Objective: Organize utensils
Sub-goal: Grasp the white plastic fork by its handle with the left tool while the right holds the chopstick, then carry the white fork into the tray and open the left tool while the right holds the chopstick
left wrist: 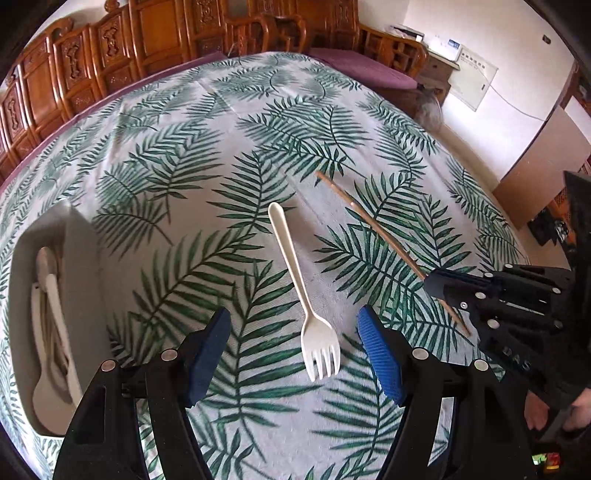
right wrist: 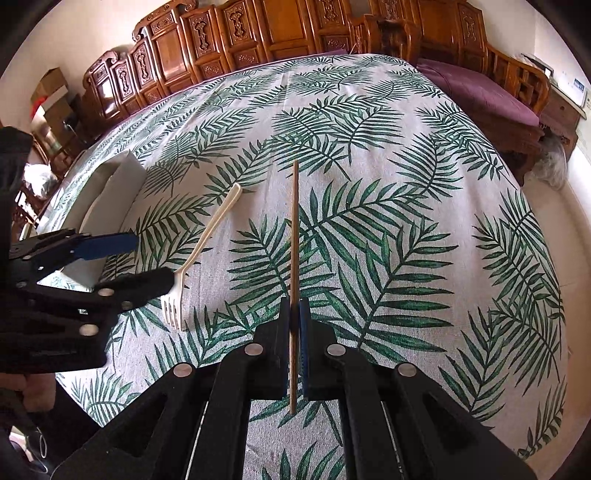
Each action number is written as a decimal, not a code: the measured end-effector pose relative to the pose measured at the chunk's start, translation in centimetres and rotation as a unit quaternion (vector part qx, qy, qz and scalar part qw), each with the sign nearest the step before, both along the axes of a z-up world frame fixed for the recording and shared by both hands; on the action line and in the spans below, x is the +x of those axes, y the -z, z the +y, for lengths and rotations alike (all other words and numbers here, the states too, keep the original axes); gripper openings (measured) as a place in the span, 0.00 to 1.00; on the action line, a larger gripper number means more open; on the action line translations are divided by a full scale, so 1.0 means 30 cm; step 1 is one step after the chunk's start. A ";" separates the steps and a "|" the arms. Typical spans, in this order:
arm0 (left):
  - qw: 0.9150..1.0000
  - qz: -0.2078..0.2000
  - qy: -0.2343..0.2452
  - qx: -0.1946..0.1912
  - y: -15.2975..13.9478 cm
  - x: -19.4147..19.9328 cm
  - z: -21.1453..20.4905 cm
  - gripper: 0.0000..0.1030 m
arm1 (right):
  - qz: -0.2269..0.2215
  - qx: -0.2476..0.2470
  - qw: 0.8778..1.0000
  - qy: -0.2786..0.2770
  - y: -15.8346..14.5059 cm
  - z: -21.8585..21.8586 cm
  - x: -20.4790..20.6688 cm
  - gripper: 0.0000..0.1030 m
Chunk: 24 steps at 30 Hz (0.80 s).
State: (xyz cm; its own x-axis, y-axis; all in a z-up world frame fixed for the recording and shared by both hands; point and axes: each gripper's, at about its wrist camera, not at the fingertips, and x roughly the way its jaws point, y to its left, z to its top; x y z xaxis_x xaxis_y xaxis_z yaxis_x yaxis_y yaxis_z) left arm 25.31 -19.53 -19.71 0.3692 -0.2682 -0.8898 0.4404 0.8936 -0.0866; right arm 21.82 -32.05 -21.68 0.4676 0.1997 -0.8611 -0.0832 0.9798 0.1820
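A white plastic fork (left wrist: 300, 286) lies on the leaf-print tablecloth, tines toward me. My left gripper (left wrist: 293, 354) is open, with its blue pads either side of the fork's tines and just above them. It also shows in the right wrist view (right wrist: 153, 258), with the fork (right wrist: 201, 247) beside it. My right gripper (right wrist: 294, 314) is shut on a thin wooden chopstick (right wrist: 294, 236) that points away along the fingers. In the left wrist view the chopstick (left wrist: 373, 225) runs diagonally into the right gripper (left wrist: 430, 286).
A white organizer tray (left wrist: 79, 280) with several white utensils stands at the table's left; it also shows in the right wrist view (right wrist: 122, 177). Carved wooden cabinets (right wrist: 258, 33) line the far side. A purple-cushioned bench (right wrist: 480, 92) stands at the right.
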 end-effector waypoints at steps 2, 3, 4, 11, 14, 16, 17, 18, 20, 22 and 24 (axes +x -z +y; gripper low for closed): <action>1.000 0.005 0.000 0.001 0.011 0.012 -0.012 0.66 | -0.001 0.001 1.000 0.000 -0.002 -0.004 0.003 0.05; 1.000 0.008 0.000 0.002 0.019 0.018 -0.018 0.66 | -0.001 0.000 1.000 0.000 -0.001 -0.007 0.004 0.05; 1.000 0.011 0.001 0.003 0.028 0.024 -0.024 0.66 | -0.001 -0.001 1.000 0.000 0.001 -0.009 0.006 0.05; 0.999 0.032 0.002 0.005 0.072 0.049 -0.048 0.48 | 0.000 0.002 1.000 0.002 0.001 -0.017 0.009 0.05; 0.999 0.042 -0.004 0.001 0.084 0.059 -0.046 0.37 | -0.001 0.002 1.000 0.003 -0.002 -0.020 0.008 0.05; 0.999 0.042 -0.006 -0.003 0.083 0.064 -0.045 0.32 | -0.002 0.002 1.000 0.003 -0.004 -0.021 0.008 0.05; 0.999 0.045 -0.008 -0.006 0.084 0.066 -0.043 0.29 | -0.002 0.002 1.000 0.003 -0.005 -0.021 0.007 0.05; 0.999 0.046 -0.009 -0.007 0.085 0.068 -0.040 0.22 | -0.002 0.002 1.000 0.003 -0.005 -0.021 0.007 0.06; 0.998 0.060 -0.010 -0.021 0.088 0.072 -0.033 0.06 | -0.002 0.002 1.000 0.002 -0.005 -0.017 0.006 0.06; 0.999 0.051 -0.005 -0.017 0.076 0.067 -0.035 0.05 | -0.002 0.002 1.000 0.001 -0.006 -0.014 0.004 0.06; 0.999 0.033 0.003 -0.011 0.058 0.055 -0.037 0.05 | -0.002 0.003 1.000 0.000 -0.007 -0.009 0.003 0.06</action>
State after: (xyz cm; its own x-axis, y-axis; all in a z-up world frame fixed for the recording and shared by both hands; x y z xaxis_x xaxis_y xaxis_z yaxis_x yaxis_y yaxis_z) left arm 26.95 -20.63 -21.45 0.3088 -0.2896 -0.9060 0.4377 0.8889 -0.1350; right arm 21.91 -32.31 -21.46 0.4715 0.2048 -0.8578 -0.0850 0.9787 0.1870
